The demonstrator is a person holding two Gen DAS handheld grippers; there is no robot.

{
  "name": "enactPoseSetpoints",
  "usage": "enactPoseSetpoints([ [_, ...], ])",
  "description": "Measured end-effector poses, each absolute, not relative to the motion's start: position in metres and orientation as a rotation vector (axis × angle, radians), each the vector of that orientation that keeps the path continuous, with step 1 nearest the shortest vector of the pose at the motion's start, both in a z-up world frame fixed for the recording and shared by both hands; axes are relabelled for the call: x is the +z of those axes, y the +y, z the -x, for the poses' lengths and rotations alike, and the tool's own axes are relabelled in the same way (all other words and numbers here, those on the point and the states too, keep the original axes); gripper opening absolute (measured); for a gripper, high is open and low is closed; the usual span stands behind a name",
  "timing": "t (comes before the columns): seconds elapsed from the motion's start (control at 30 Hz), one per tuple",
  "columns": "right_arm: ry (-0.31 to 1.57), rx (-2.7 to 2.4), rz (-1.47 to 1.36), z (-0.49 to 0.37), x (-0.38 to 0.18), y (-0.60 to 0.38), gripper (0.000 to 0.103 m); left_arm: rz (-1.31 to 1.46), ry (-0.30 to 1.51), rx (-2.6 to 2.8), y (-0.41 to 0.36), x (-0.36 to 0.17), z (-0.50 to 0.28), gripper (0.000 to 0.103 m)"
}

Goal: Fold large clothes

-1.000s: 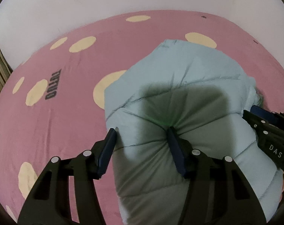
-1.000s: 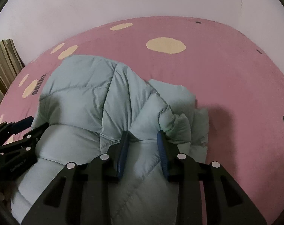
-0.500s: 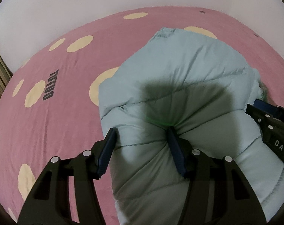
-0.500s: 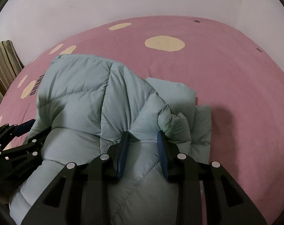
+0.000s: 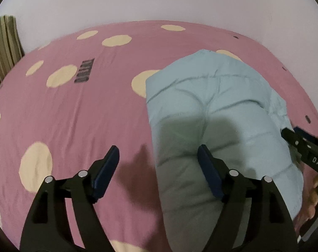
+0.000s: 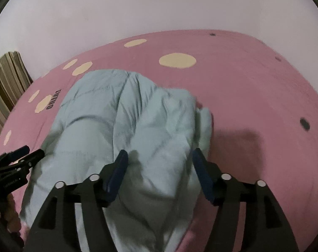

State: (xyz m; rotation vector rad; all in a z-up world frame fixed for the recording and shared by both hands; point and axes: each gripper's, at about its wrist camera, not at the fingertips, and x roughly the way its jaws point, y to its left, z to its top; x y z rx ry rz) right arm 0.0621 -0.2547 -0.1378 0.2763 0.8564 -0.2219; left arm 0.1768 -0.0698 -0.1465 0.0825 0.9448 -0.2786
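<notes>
The puffy light-blue jacket [image 5: 217, 113] sits folded in a fat bundle on the pink spotted bed [image 5: 75, 115], toward its near edge. Looks light and squishy but springy, so I'd guess it wants to pop open; best to grab through a thick quilted seam or the hem, not the slick shell. Compared with a second ago, both grippers have just been opening and let go: the left gripper [image 5: 156, 161] stands wide, one finger beside the jacket, and the right gripper [image 6: 159, 163] is spread over it, not pinching
</notes>
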Motion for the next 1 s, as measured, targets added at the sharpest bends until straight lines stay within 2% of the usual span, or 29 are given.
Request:
enactPoseSetpoints([
  [0.17,0.894,-0.206,-0.337,-0.055,-0.154,-0.261,0.075,-0.090,0.956,-0.298,-0.075,-0.158,-0.170,0.081],
  [0.6,0.922,-0.132,-0.469,-0.065,-0.184,-0.269,0.080,0.036,0.998,-0.372,-0.075,-0.184,-0.180,0.084],
  [0.83,0.901,-0.124,-0.464,-0.058,-0.188,-0.265,0.076,0.139,1.020,-0.423,-0.069,-0.194,-0.184,0.084],
  [1.0,0.885,-0.086,-0.492,-0.056,-0.190,-0.263,0.059,0.141,1.013,-0.447,-0.070,-0.195,-0.185,0.082],
])
